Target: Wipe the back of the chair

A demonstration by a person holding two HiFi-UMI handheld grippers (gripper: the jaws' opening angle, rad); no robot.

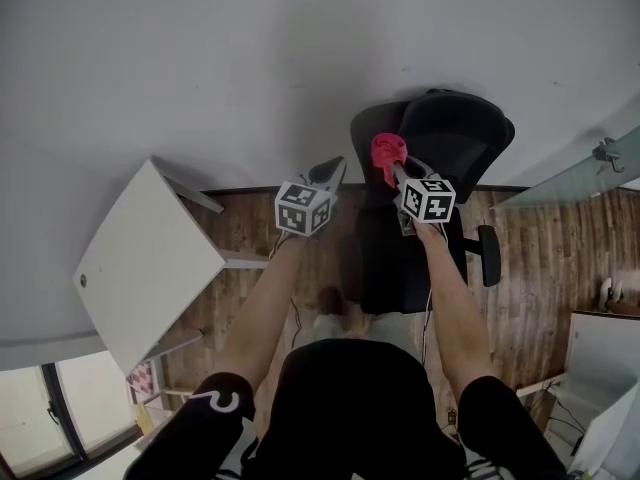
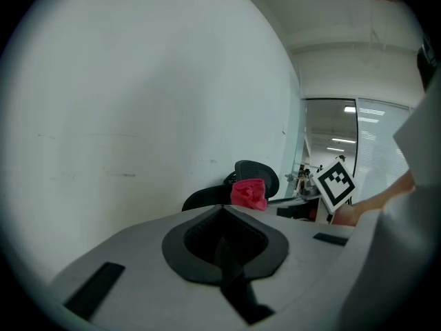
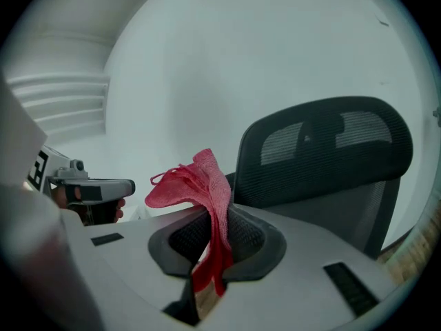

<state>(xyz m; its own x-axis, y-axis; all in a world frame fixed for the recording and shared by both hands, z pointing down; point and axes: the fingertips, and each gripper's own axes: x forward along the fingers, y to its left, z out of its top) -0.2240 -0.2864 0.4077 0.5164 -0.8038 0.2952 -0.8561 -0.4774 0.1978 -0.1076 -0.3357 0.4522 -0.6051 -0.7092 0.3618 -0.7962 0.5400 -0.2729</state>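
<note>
1. One white bench (image 1: 140,268): stands at the left, well apart from the chair.
2. One black chair (image 1: 455,133): stands by the wall, ahead of the person.
3. Two tongs: the left tongs (image 1: 328,173) are closed on nothing, beside the chair. The right tongs (image 1: 393,170) are clamped on the cloth.
4. One red cloth (image 1: 386,152): bunched, near the chair back; I cannot tell whether it touches.

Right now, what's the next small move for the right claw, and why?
Probably ease the right claw forward until the red cloth meets the chair back. The cloth is already clamped in that claw and faces the backrest, but seems to hang just short of it. The left claw is shut and empty, off to the side.
</note>
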